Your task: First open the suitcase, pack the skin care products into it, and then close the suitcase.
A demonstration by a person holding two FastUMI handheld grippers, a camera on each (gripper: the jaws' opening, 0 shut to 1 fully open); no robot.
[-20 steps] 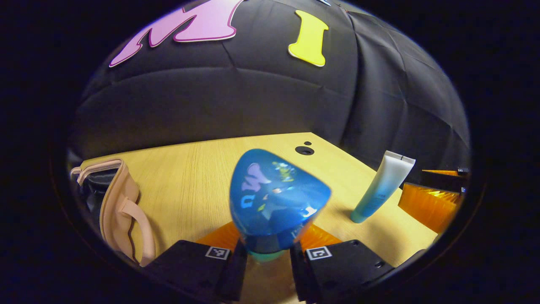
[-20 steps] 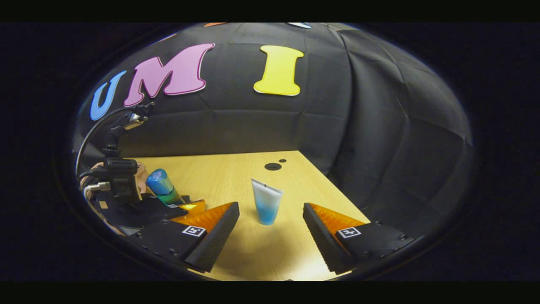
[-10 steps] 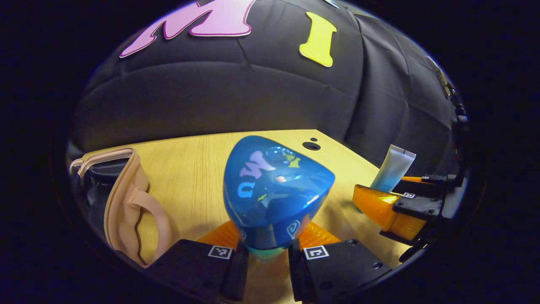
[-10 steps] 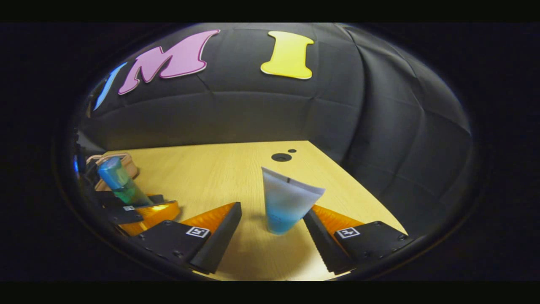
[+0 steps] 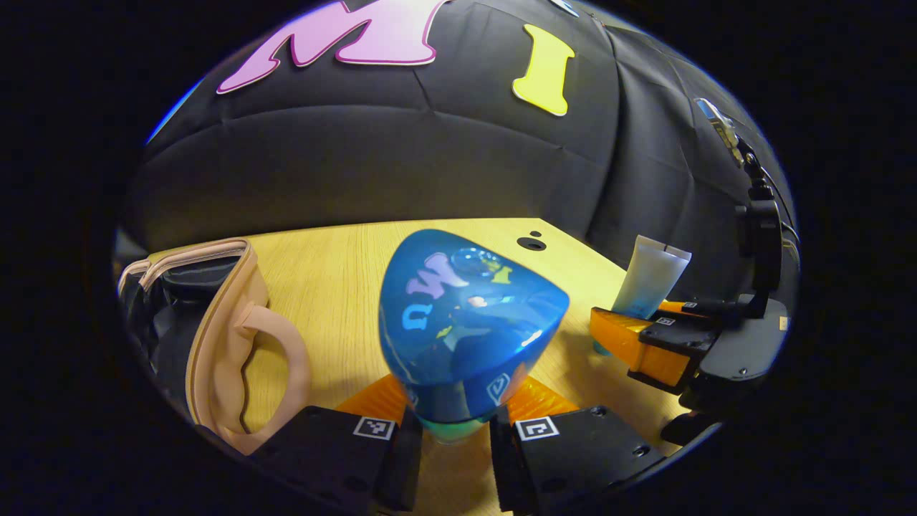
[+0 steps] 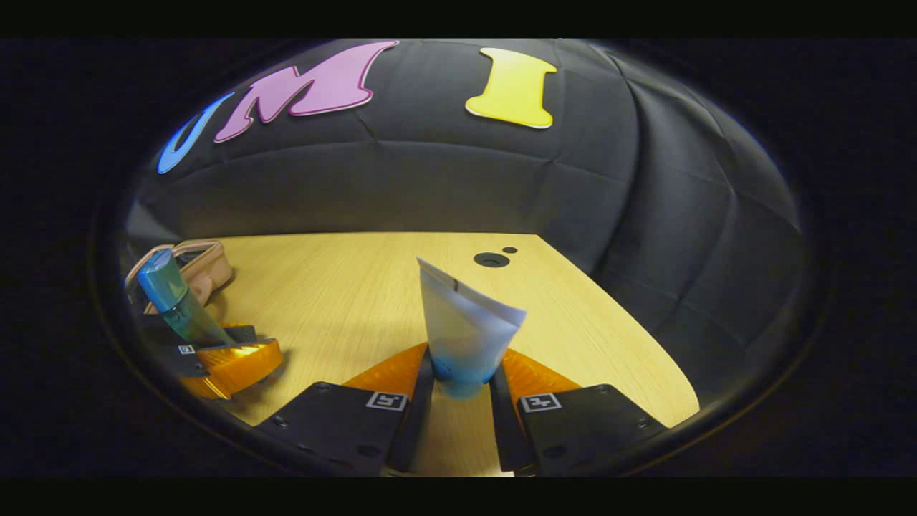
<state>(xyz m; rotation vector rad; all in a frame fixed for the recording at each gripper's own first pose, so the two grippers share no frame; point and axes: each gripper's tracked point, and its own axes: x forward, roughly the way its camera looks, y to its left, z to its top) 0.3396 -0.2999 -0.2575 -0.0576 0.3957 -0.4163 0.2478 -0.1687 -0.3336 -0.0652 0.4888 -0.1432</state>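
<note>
In the left gripper view my left gripper [image 5: 450,430] is shut on a blue bottle [image 5: 466,326], its glossy cap end pointing at the camera. The beige suitcase [image 5: 222,337] lies open at the left, handle facing me, dark lining inside. In the right gripper view my right gripper [image 6: 461,390] is shut on a white-and-blue tube [image 6: 462,333] that stands upright on the wooden table [image 6: 344,294]. The left gripper [image 6: 215,355] with the bottle [image 6: 172,297] appears at the far left, in front of the suitcase [image 6: 197,269]. The right gripper [image 5: 645,337] with the tube [image 5: 648,276] shows at the right of the left gripper view.
A round cable hole [image 6: 491,259] with a smaller hole beside it sits near the table's far right corner. The table's right edge [image 6: 630,322] runs diagonally close to the right gripper. The black cloth wall stands behind the table.
My right gripper moved forward around the tube and closed on it. The left gripper, still holding the bottle, shifted a little toward the suitcase.
</note>
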